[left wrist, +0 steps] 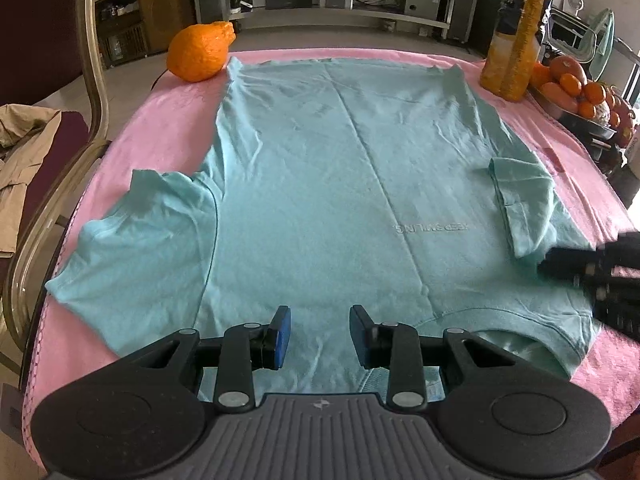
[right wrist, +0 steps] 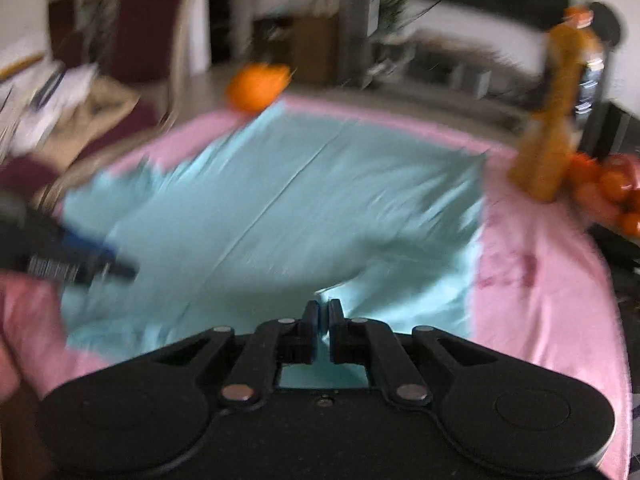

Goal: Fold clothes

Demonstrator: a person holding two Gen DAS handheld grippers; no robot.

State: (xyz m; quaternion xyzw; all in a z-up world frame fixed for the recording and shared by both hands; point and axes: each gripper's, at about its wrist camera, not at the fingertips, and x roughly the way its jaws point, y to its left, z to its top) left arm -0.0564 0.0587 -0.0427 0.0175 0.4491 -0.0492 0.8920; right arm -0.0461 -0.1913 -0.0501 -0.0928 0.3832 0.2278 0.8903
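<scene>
A light teal T-shirt (left wrist: 320, 184) lies flat on a pink cloth (left wrist: 168, 120), collar end near me, one sleeve out to the left and the right sleeve (left wrist: 520, 200) folded inward. My left gripper (left wrist: 320, 320) is open and empty just above the collar end. My right gripper (right wrist: 324, 312) is shut on the shirt's right sleeve (right wrist: 360, 288), with a fold of teal fabric rising to its tips. It shows blurred at the right edge of the left wrist view (left wrist: 592, 272). The right wrist view is motion blurred.
A large orange fruit (left wrist: 200, 54) sits at the far left corner of the cloth. A tall juice bottle (left wrist: 516, 28) and a bowl of oranges (left wrist: 580, 88) stand at the far right. A chair (left wrist: 60, 152) with a beige garment is on the left.
</scene>
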